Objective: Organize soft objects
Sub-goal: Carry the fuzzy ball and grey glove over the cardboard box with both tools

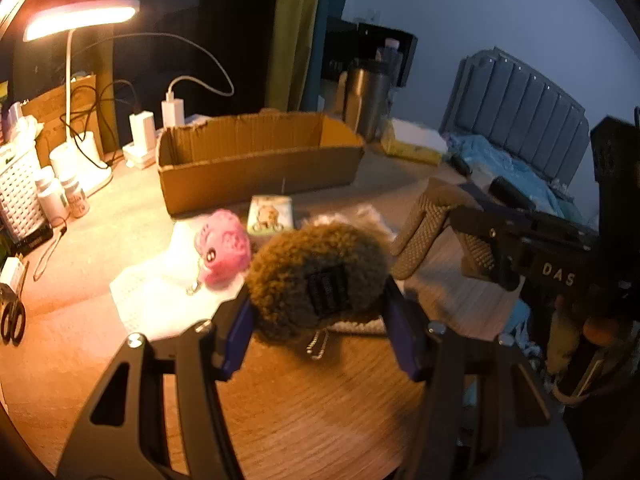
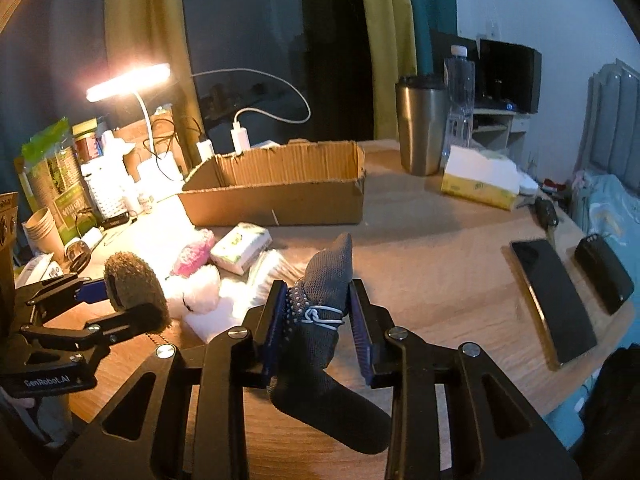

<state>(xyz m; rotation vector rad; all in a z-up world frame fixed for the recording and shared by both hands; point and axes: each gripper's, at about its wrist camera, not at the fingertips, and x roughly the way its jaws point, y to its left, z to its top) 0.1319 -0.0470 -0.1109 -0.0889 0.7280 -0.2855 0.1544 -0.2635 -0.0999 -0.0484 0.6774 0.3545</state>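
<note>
My left gripper [image 1: 318, 312] is shut on a brown fuzzy pouch [image 1: 316, 276] with a dark label and a bead chain, held above the wooden table; it also shows in the right wrist view [image 2: 134, 292]. My right gripper [image 2: 318, 320] is shut on a grey dotted glove bundle [image 2: 320, 312] tied with a white band; its fingers show in the left wrist view [image 1: 424, 236]. A pink knitted toy [image 1: 222, 246] and a tissue pack [image 1: 270, 216] lie on white fabric [image 1: 152, 296]. An open cardboard box [image 1: 260, 160] stands behind them.
A lit desk lamp [image 1: 80, 20], chargers, bottles [image 1: 60, 196] and a white basket [image 1: 16, 188] crowd the left. A steel tumbler [image 2: 420, 124], tissue box [image 2: 480, 180], phone [image 2: 552, 300] and dark case [image 2: 604, 276] lie right. A bed is beyond the table edge.
</note>
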